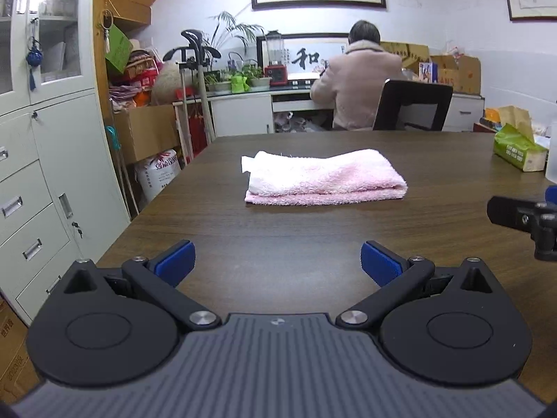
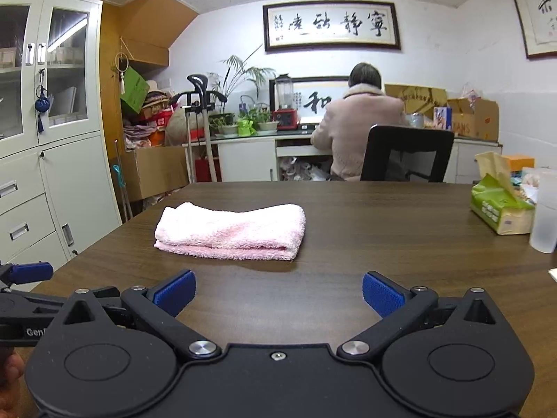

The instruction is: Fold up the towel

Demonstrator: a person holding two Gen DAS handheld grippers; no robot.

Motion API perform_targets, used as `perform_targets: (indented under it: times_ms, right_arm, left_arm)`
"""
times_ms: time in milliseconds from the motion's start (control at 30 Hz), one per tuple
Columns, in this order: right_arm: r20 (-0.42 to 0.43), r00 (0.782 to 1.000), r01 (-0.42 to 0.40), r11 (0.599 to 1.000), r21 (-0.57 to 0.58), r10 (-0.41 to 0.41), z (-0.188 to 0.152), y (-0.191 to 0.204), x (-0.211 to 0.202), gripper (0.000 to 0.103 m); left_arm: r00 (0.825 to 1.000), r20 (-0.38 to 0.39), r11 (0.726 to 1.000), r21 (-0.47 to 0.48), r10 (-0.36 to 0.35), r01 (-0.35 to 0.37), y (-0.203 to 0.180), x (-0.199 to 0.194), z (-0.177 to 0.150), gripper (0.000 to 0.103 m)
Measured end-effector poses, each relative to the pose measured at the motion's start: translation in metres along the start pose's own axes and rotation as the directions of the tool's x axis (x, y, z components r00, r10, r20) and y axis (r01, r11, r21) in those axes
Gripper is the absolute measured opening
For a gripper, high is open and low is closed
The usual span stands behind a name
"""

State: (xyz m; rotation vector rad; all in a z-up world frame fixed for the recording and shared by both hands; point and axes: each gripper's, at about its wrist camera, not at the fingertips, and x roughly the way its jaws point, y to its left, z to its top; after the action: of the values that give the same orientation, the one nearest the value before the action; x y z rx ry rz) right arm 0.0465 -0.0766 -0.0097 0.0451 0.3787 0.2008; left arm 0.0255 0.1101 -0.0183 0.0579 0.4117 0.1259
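Gripper [image 2: 278, 294] agape, towel [image 2: 229, 231] apart

My right tool [image 2: 278, 294] hung over the near part of the dark wood bench [image 2: 383, 230], blue pads [image 2: 174, 292] spread wide, nothing between them. Pink towel [image 2: 231, 231] lay folded in layers ahead and left of centre, well apart from the pads. Left tool [image 2: 29, 273] poked in at the left edge; its jaw state I couldn't tell. Green tissue pack [image 2: 501, 210] and a frosted cup [image 2: 544, 217] sat at the bench's right side. Beyond the bench, a person [image 2: 358, 129] in a light coat sat in a black chair [image 2: 407, 153], back to me.
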Motion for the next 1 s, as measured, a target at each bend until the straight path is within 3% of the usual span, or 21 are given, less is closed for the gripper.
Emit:
perform_targets:
  times_ms: [400,1000]
  right_arm:
    - [0.063,0.998,0.012,1.0,-0.013,-0.011,-0.021,0.003,-0.065,0.102]
    - [0.094,0.996,0.006,1.0,-0.007,-0.005,-0.025,0.002,-0.089,0.102]
  left_arm:
    - [0.999,0.052,1.0,-0.024,-0.013,0.014,0.0,-0.061,-0.018,0.103]
    - [0.998,0.065,0.999,-0.035,-0.021,0.024,0.0,-0.066,-0.02,0.103]
